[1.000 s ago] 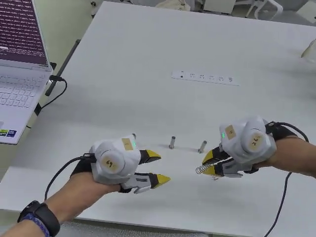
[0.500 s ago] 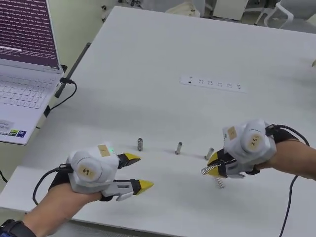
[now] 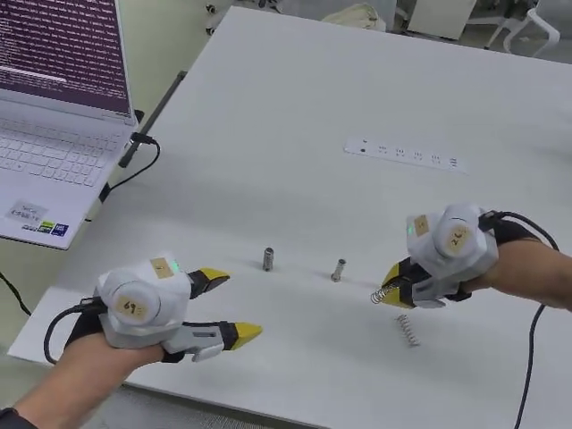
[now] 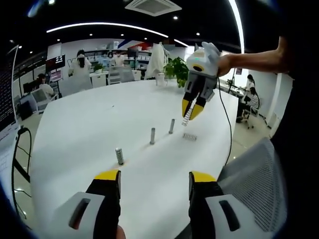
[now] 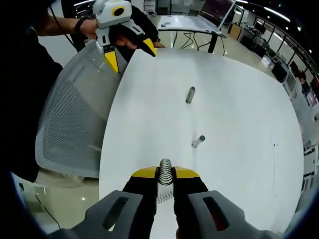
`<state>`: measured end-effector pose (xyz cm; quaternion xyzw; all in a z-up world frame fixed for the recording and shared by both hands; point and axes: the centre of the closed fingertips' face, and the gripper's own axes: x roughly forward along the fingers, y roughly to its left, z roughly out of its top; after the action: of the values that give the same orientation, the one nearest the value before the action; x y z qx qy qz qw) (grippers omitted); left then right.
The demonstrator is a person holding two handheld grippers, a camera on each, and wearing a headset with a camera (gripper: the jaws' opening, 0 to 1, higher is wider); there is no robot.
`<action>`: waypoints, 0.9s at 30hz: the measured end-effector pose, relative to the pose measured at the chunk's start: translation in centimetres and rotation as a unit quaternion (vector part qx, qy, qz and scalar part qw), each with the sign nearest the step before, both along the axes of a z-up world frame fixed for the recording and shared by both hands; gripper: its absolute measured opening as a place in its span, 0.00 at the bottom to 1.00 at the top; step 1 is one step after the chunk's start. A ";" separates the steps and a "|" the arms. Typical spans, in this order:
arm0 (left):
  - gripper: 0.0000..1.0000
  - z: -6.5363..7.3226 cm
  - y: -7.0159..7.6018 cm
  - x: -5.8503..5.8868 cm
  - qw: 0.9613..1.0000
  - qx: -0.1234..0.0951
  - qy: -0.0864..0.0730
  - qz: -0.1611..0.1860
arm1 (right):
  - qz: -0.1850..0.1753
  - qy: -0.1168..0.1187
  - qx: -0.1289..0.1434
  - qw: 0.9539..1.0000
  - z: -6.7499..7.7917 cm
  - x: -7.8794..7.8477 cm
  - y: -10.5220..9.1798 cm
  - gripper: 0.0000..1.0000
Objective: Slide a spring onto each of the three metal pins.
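right gripper (image 5: 164, 175) fingers clamped on spring (image 5: 165, 167), held just above table (image 3: 268, 143) at right end of pin row. three pins (image 4: 152, 135) stand upright in row. second spring (image 3: 407, 329) lies flat on table, nearer than right gripper. left gripper (image 3: 238, 304) fingers wide apart, holding nothing, over near edge.

Laptop screen (image 3: 55, 45) text too small to read, stickers (image 3: 132, 308) on left gripper (image 3: 238, 305) and right gripper (image 3: 387, 287) blurred

Open-plan office (laptop (image 3: 54, 116), mesh chair (image 5: 70, 124), strip lights (image 4: 109, 24)).
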<state>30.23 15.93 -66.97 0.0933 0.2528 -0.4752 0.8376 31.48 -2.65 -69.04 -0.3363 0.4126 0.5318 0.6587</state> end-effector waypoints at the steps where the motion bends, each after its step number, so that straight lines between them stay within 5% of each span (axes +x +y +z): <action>1: 0.51 0.0 0.1 0.0 1.000 0.000 0.001 0.002 | 0.001 -0.001 -0.001 1.000 0.0 0.2 0.0 0.08; 27: 0.65 0.1 3.9 0.0 0.998 -0.007 0.008 0.058 | 0.020 0.002 -0.023 1.000 -1.2 4.7 1.8 0.08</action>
<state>30.28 19.88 -66.87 0.0686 0.2615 -0.4287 0.8621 36.20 -0.88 -70.25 -0.3583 0.4194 0.5361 0.6390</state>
